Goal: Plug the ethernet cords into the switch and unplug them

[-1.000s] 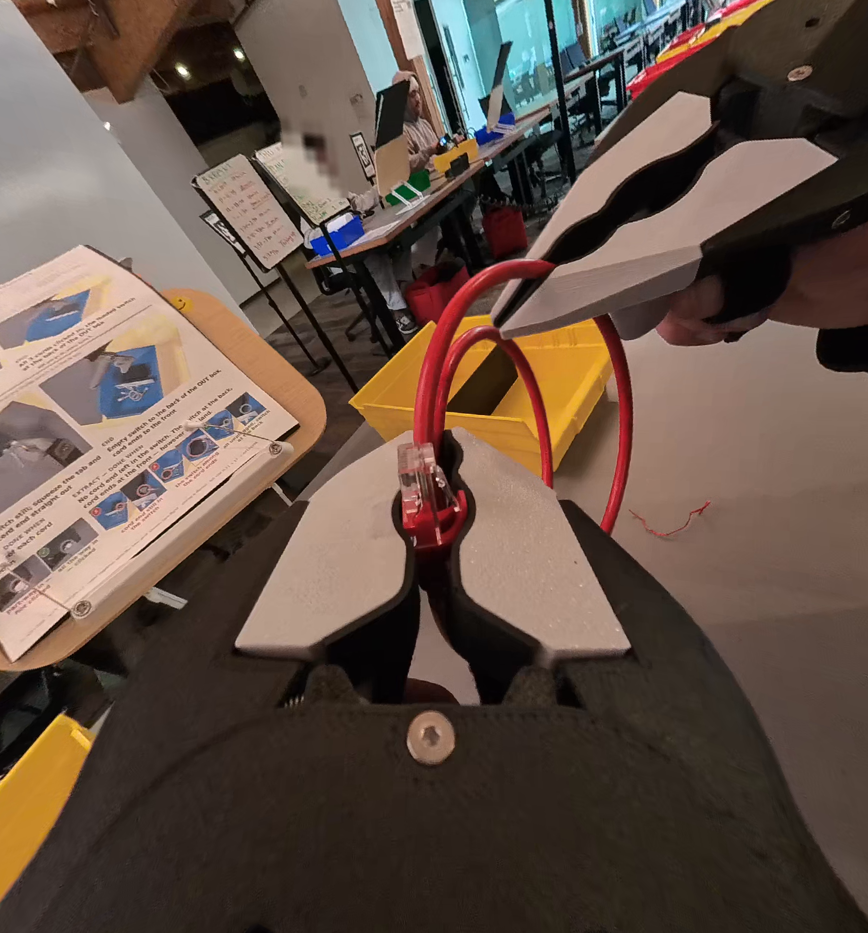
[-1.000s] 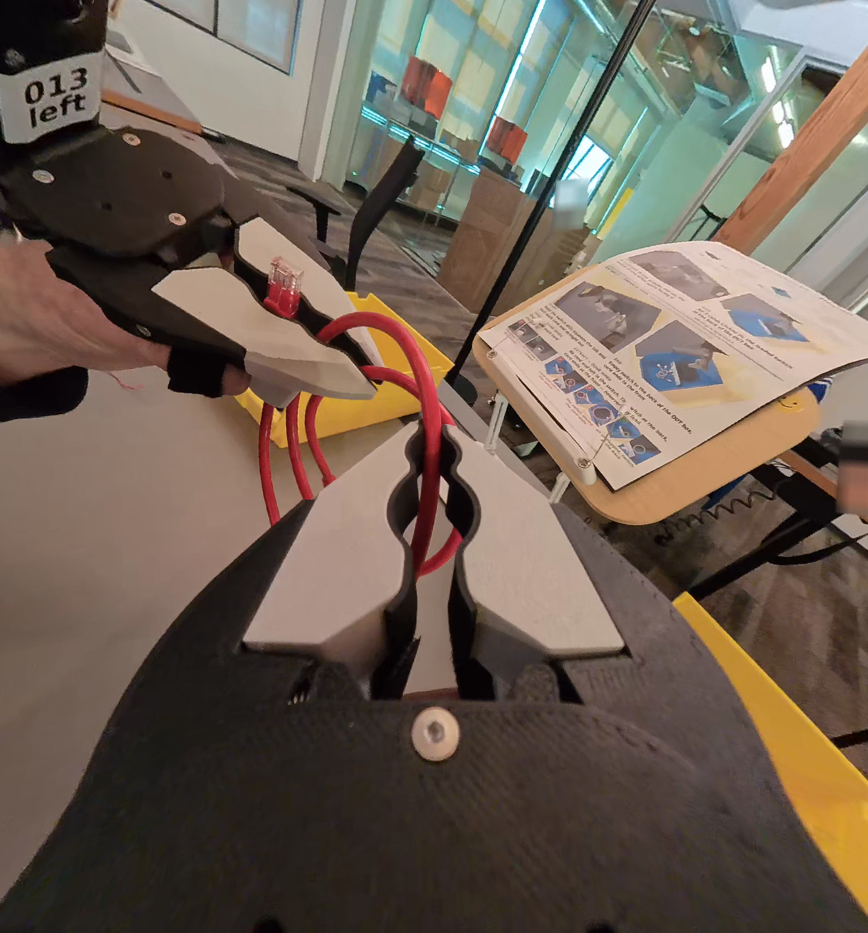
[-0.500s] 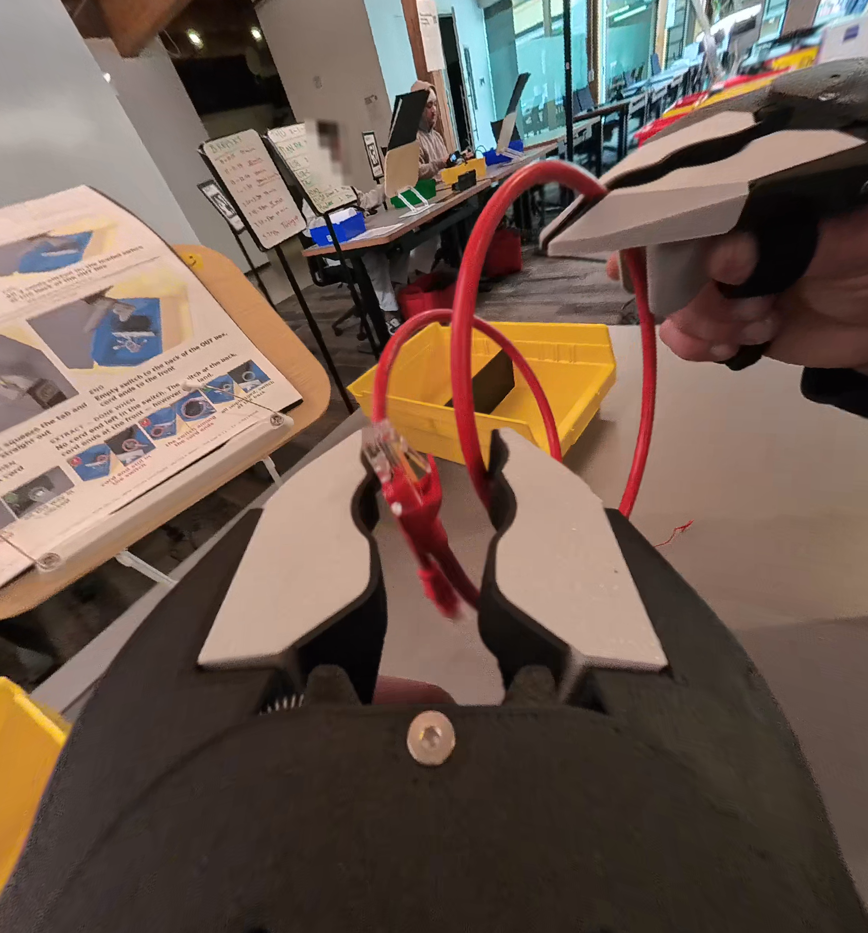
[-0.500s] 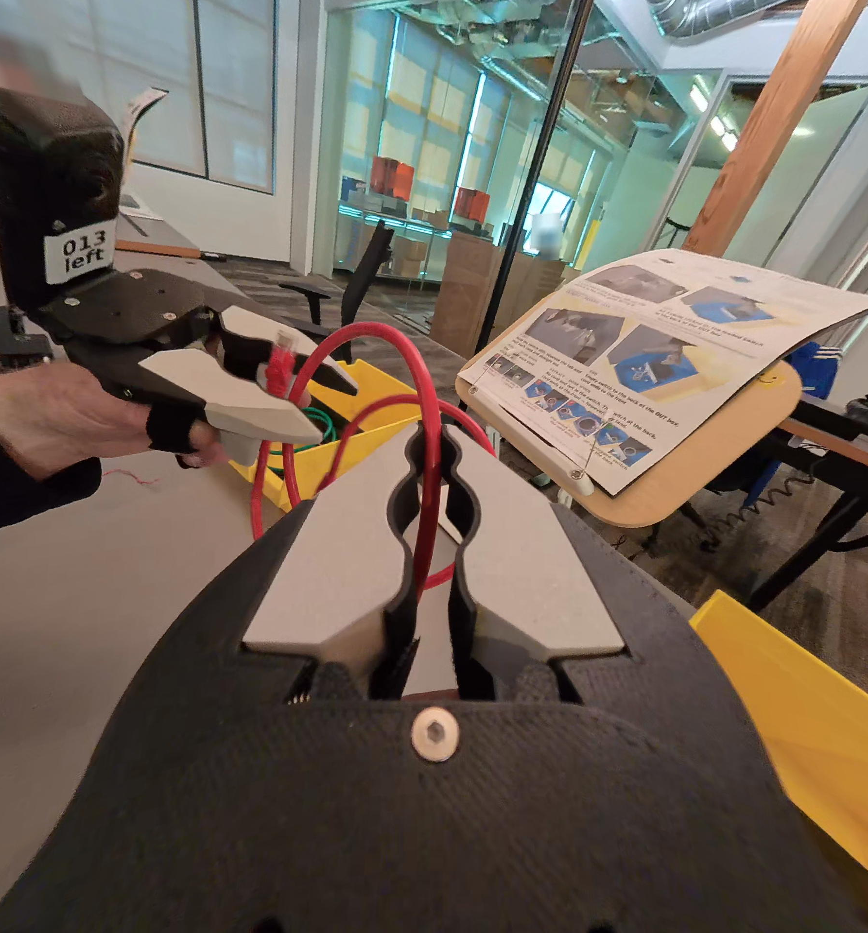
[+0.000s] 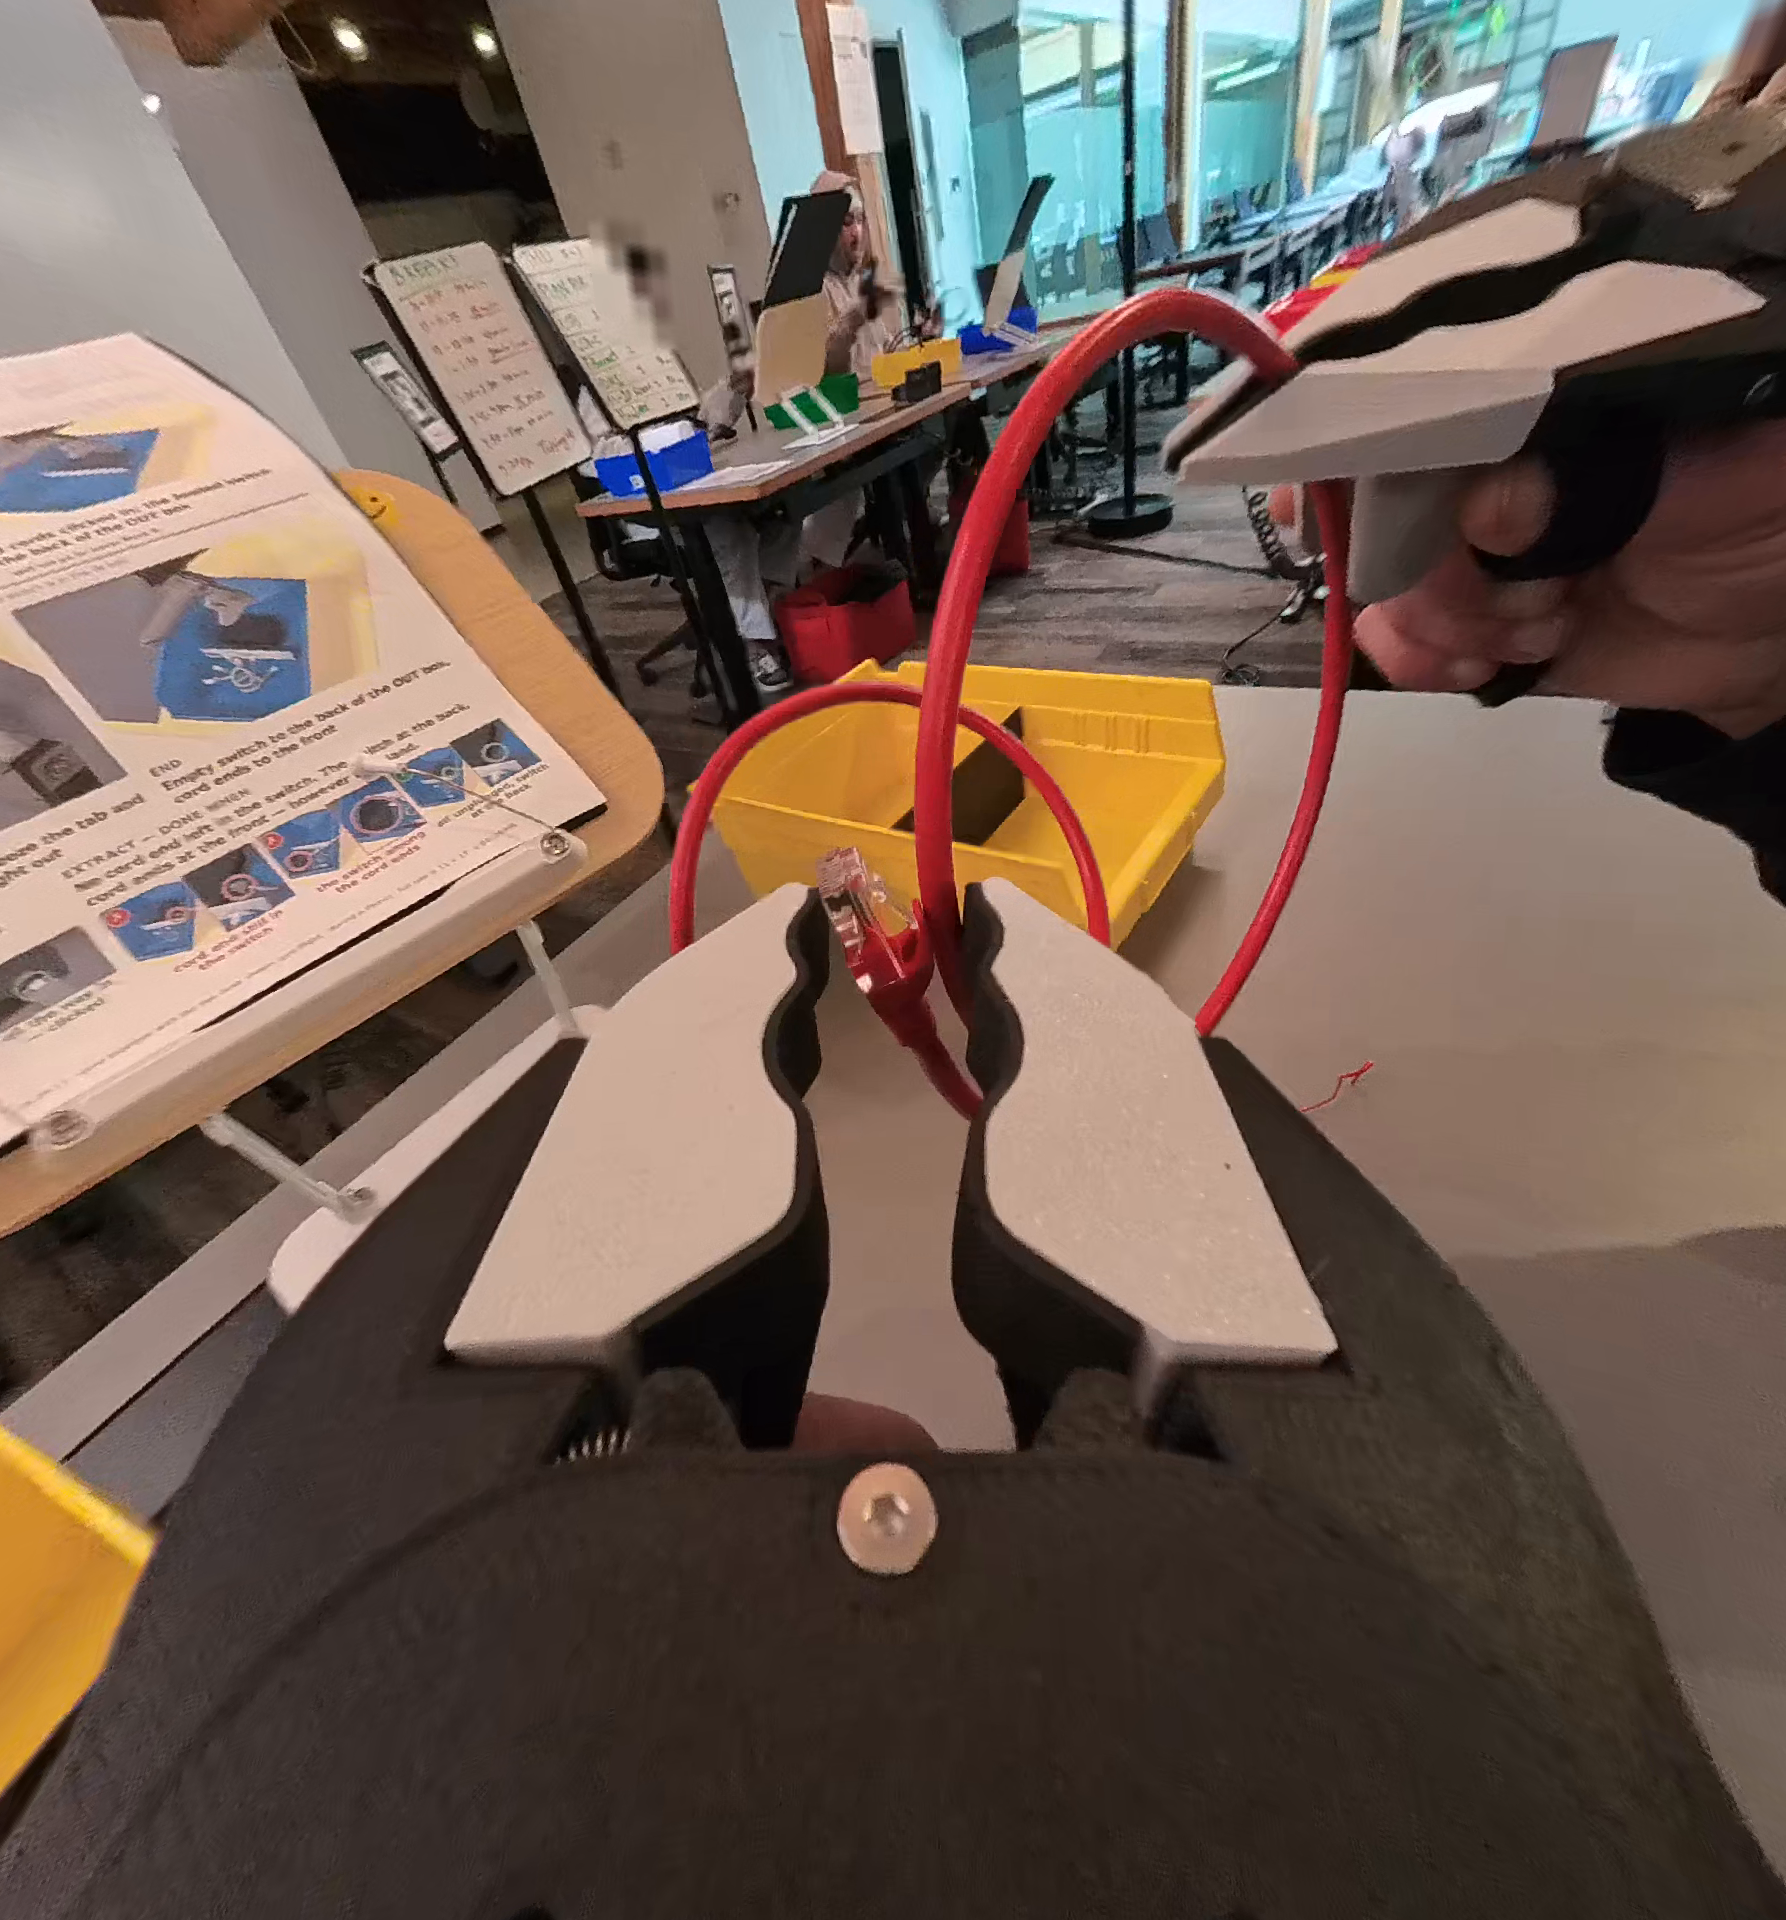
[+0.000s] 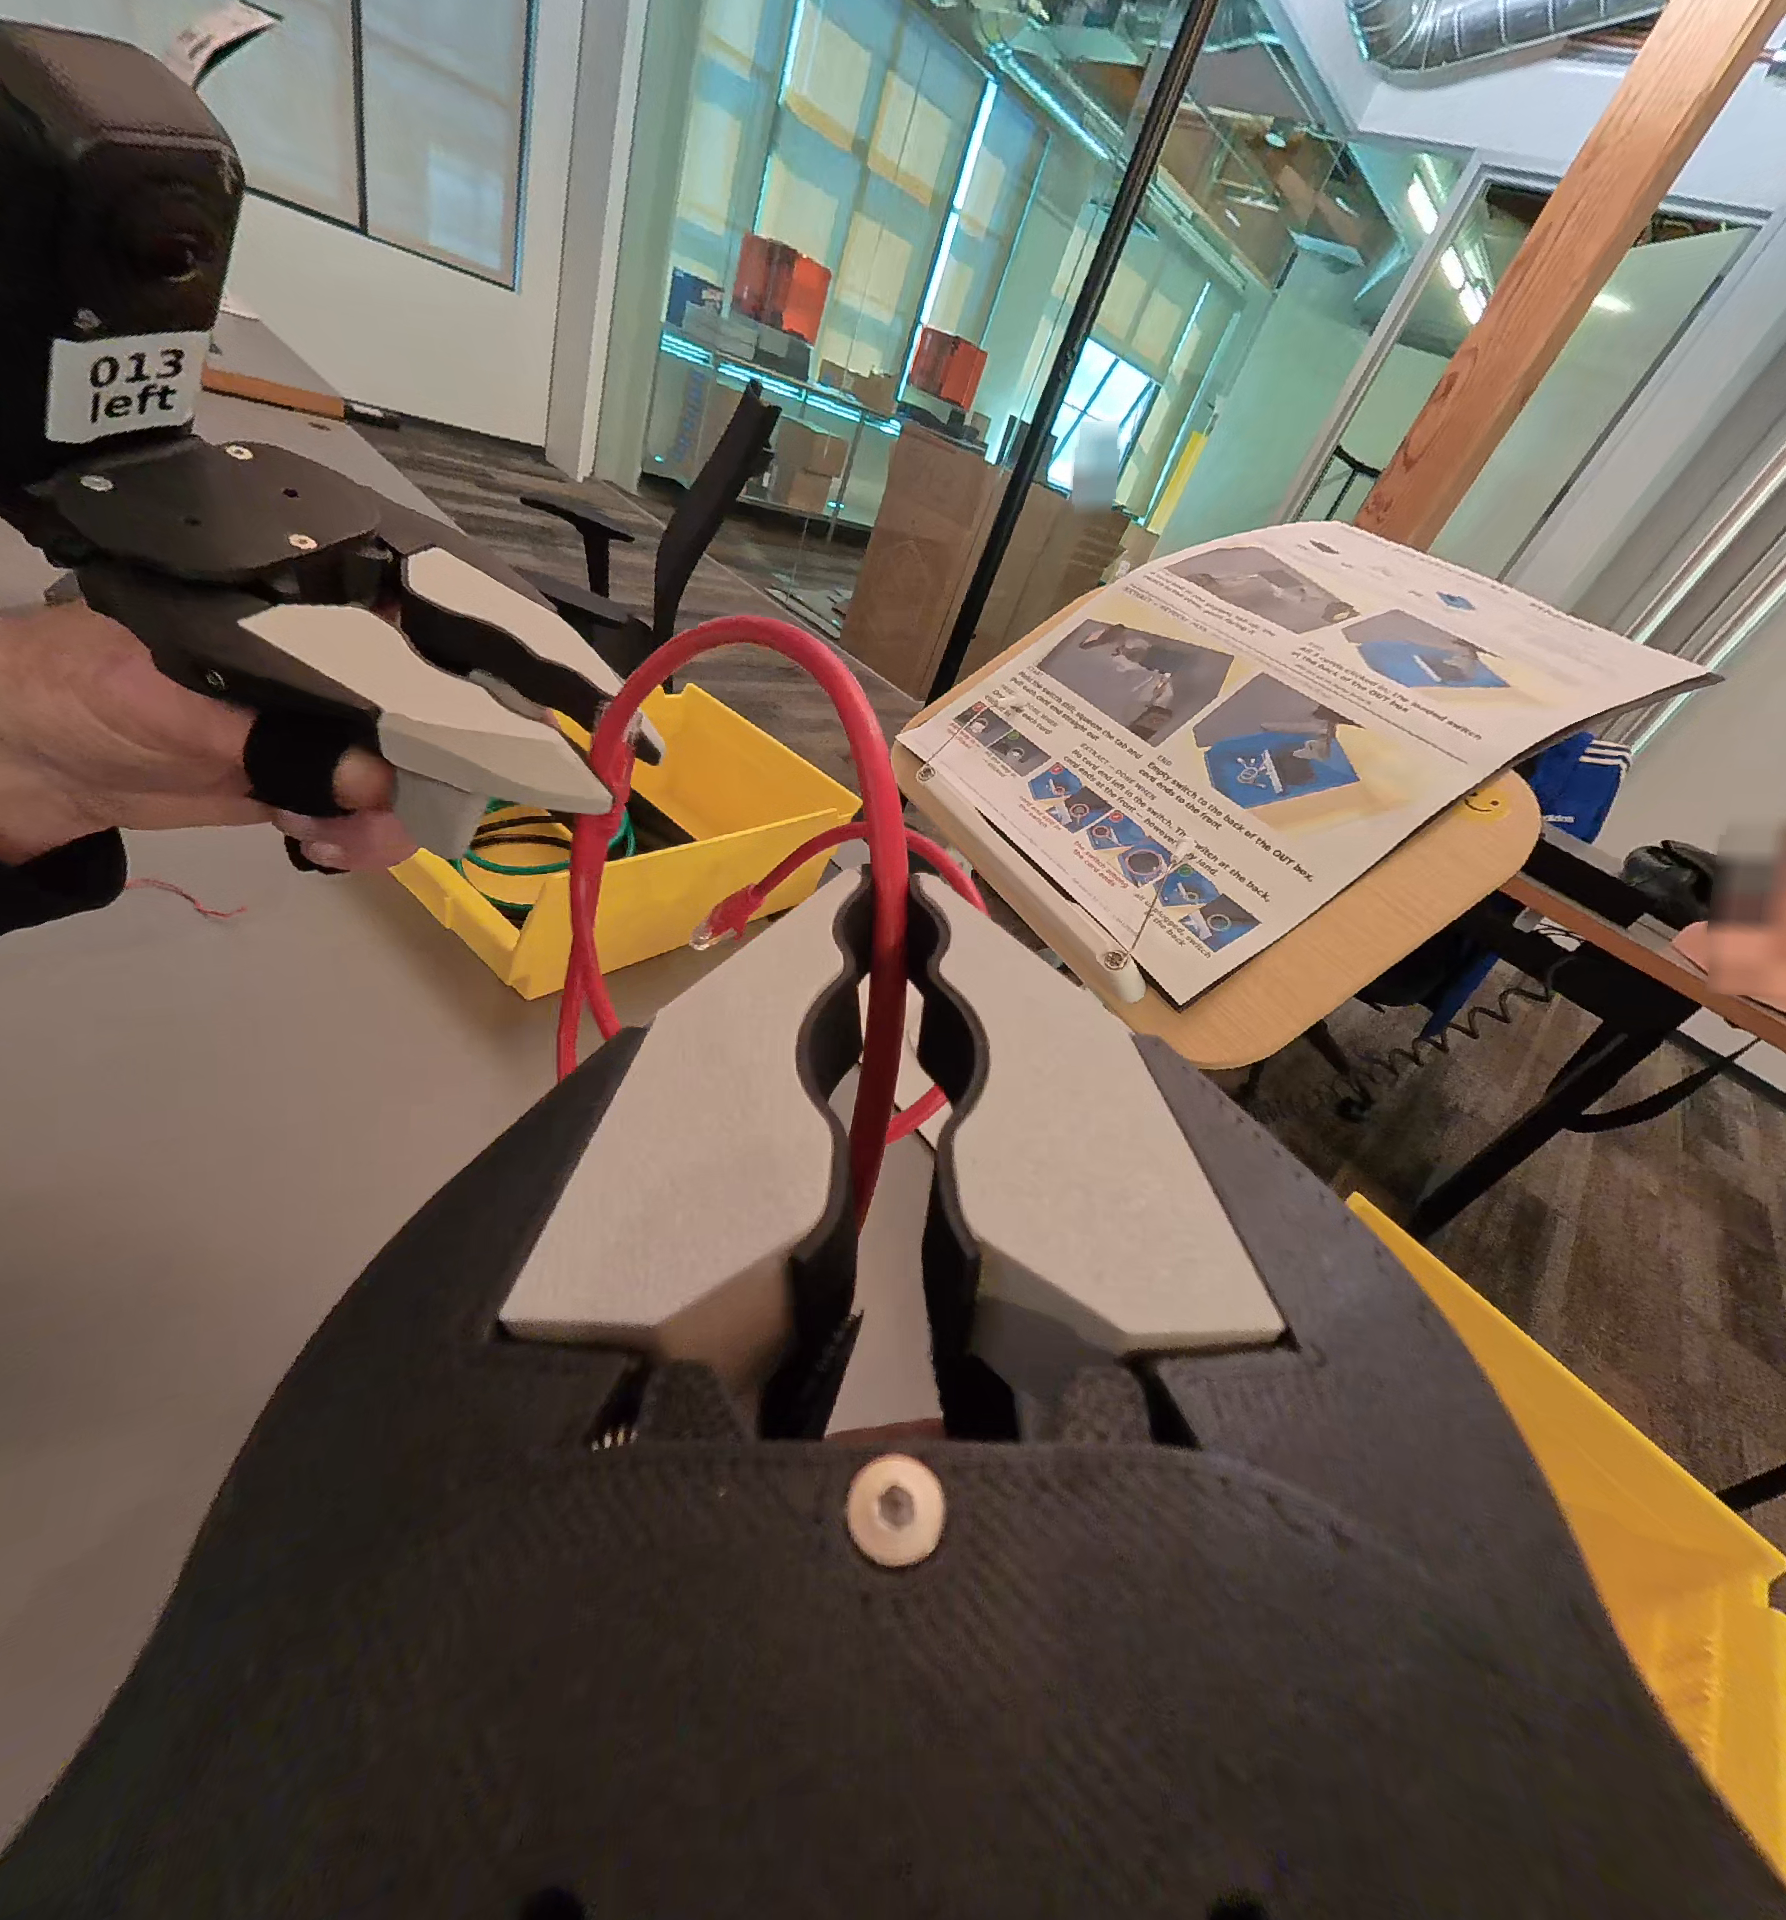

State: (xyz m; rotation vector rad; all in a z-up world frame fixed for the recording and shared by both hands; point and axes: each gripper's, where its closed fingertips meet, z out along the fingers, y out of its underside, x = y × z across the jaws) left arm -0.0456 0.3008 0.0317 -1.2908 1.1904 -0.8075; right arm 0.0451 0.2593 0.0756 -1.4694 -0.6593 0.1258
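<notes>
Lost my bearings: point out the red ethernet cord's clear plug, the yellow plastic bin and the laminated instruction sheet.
red ethernet cord's clear plug (image 5: 853,883), left wrist view, transparent tip.
yellow plastic bin (image 5: 1055,883), left wrist view, front wall.
laminated instruction sheet (image 6: 1284,748), right wrist view, page middle.

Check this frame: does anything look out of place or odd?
A thin red thread scrap lies loose on the grey table. The red cord hangs looped in the air; its clear plug sits loose between the left gripper's open jaws.

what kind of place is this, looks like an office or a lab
Probably an open-plan office used as a lab or workshop: rows of long work tables with coloured bins, handwritten whiteboards on stands, glass partition walls, and a laminated picture instruction sheet on a wooden stand beside the grey worktable.
</notes>
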